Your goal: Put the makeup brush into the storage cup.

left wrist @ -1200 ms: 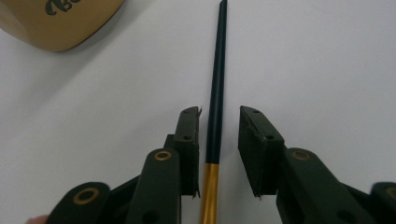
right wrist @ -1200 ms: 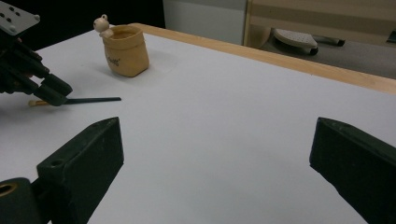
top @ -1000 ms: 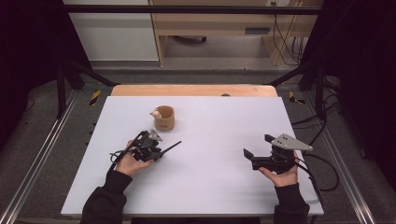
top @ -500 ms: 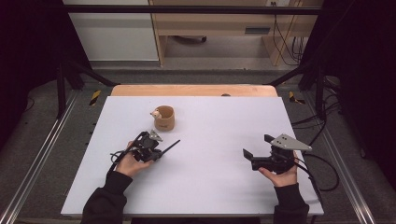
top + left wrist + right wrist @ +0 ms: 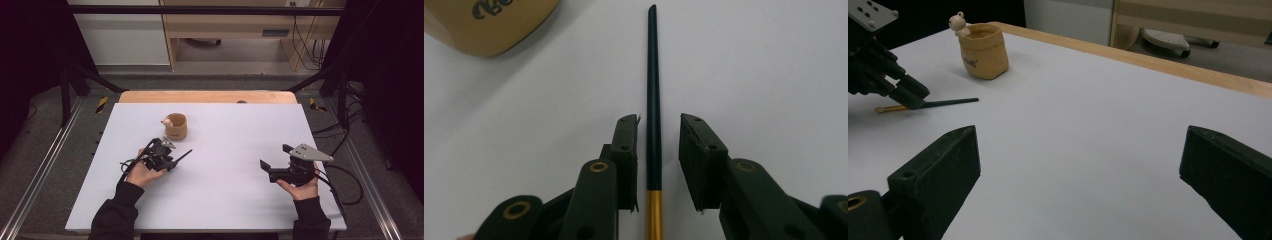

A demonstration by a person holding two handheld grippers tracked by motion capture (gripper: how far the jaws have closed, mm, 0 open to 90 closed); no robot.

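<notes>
A slim black pen with a gold end lies flat on the white table, pointing toward a tan pouch-shaped cup with a small bear figure on its rim. My left gripper straddles the pen. Its jaws have just been opening, and there is a gap on each side of the pen, narrower on the left. In the high view the left gripper sits just below the cup, with the pen sticking out of it. My right gripper rests at the table's right side, wide open with nothing between its fingers.
The right gripper view looks across the table to the cup, the pen and the left gripper. A wooden strip edges the table's far side. Black frame posts and cables stand around it.
</notes>
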